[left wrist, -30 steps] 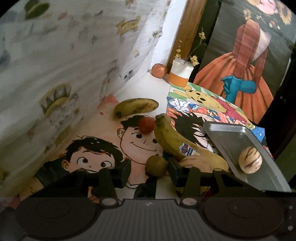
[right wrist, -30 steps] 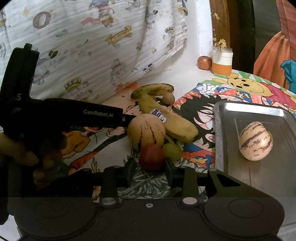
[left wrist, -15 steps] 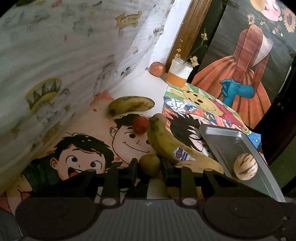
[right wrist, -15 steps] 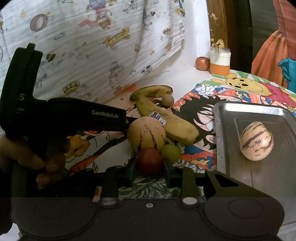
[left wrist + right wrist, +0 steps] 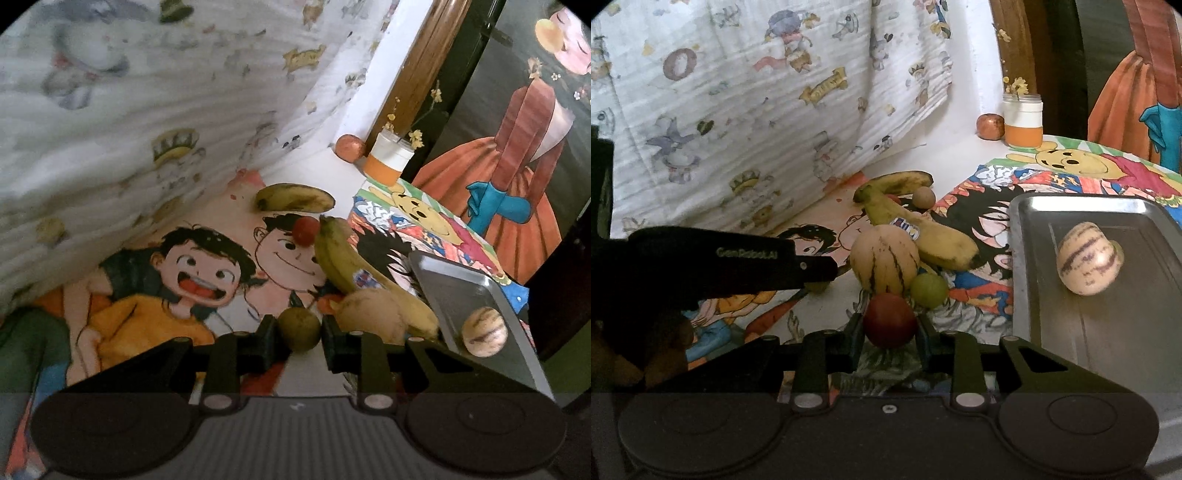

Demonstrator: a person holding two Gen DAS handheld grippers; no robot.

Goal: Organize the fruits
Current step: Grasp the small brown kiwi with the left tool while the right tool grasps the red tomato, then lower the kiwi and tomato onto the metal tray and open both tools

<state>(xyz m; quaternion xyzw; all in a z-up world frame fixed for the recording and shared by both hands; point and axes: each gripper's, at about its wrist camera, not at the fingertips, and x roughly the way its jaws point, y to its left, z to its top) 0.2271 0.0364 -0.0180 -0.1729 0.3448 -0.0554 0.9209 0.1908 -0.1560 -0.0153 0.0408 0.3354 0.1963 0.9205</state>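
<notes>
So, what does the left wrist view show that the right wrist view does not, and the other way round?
Only the left wrist view: the left gripper seen from behind, shut on a small brown-green fruit. The right wrist view almost hides this fruit.
Only the right wrist view: the right gripper shut on a red fruit, and the hand holding the left gripper.
Both: the far banana, the sticker banana, the loose melon, the tray with the tray melon, and the jar.
</notes>
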